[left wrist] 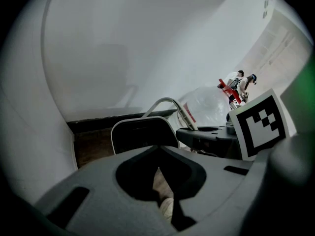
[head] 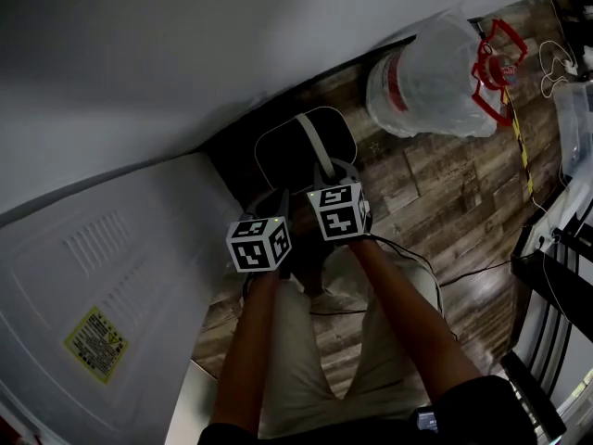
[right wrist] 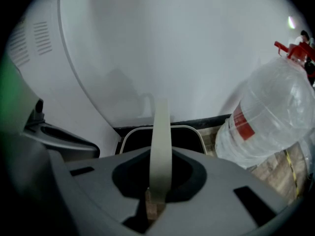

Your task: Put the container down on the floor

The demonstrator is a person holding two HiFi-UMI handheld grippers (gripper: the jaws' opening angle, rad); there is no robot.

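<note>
Black plastic, white rim: one container (head: 289, 154) at floor (head: 435, 202) level against the wall (head: 139, 54); contact with the floor unclear. Its one pale handle (right wrist: 160, 132) stands up, pinched in the right gripper (right wrist: 154, 193). Jaws of the left gripper (left wrist: 160, 177) are nearly together, nothing between. One water bottle (head: 431, 77) lies nearby.
</note>
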